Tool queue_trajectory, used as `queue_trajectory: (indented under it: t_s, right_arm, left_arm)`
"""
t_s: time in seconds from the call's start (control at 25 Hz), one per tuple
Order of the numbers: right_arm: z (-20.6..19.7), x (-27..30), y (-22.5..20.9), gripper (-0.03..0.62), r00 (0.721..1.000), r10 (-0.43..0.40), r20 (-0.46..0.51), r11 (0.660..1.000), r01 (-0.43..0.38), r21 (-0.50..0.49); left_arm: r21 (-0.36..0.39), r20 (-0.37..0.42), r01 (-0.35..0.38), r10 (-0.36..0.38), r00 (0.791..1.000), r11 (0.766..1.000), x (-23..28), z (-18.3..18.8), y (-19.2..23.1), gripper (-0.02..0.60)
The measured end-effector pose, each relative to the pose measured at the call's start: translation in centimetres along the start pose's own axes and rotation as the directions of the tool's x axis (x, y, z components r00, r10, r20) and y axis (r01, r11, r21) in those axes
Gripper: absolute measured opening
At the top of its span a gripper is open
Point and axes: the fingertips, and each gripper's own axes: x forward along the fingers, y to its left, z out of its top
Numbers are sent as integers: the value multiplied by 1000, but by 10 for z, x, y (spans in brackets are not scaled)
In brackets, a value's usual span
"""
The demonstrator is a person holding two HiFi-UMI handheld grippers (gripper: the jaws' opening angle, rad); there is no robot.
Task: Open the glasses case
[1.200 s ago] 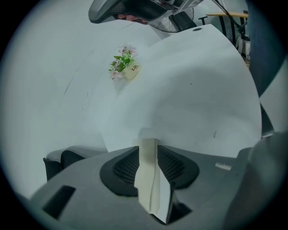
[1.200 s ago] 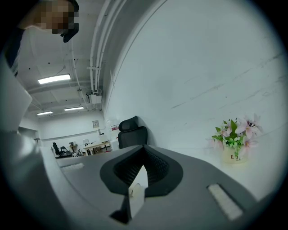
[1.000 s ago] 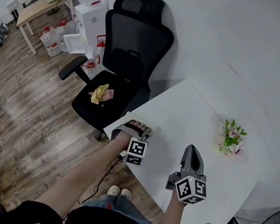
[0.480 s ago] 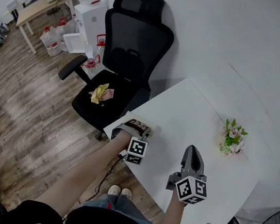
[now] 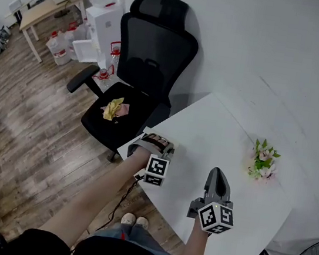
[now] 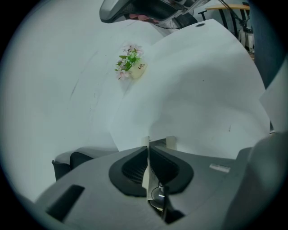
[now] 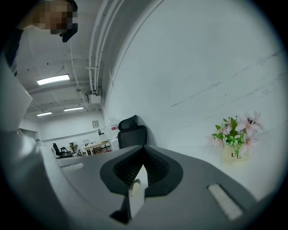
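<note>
The left gripper (image 6: 148, 150), its jaws just closing, pinches a thin beige edge of the glasses case (image 5: 157, 142) at the white table (image 5: 218, 133) corner, centre-left in the head view, while the right gripper (image 5: 216, 174) sits closed and empty at lower centre.

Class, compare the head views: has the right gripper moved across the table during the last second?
No. The right gripper keeps its place against the flowers and the table; the slight shift in the picture is shared by everything in view.
</note>
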Motion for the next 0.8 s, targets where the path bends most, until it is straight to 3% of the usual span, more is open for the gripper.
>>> queue_trajectory:
  t_s: [0.16, 0.36, 0.52, 0.8]
  right_arm:
    - [1, -2, -2, 9, 1000, -3, -4, 1000, 3, -3]
    - [1, -8, -5, 9, 1000, -17, -7, 1000, 17, -8]
    - [0, -15, -9, 9, 999, -32, -13, 999, 32, -12]
    - [0, -26, -17, 9, 998, -64, -13, 998, 64, -17]
  left_arm:
    - [-54, 45, -31, 33, 998, 998, 10, 7, 18, 18]
    - [-53, 35, -54, 56, 998, 997, 22, 4, 34, 18]
    - [-56, 18, -7, 8, 1000, 998, 20, 1, 39, 21]
    - [-48, -13, -1, 1, 1000, 999, 30, -7, 45, 26]
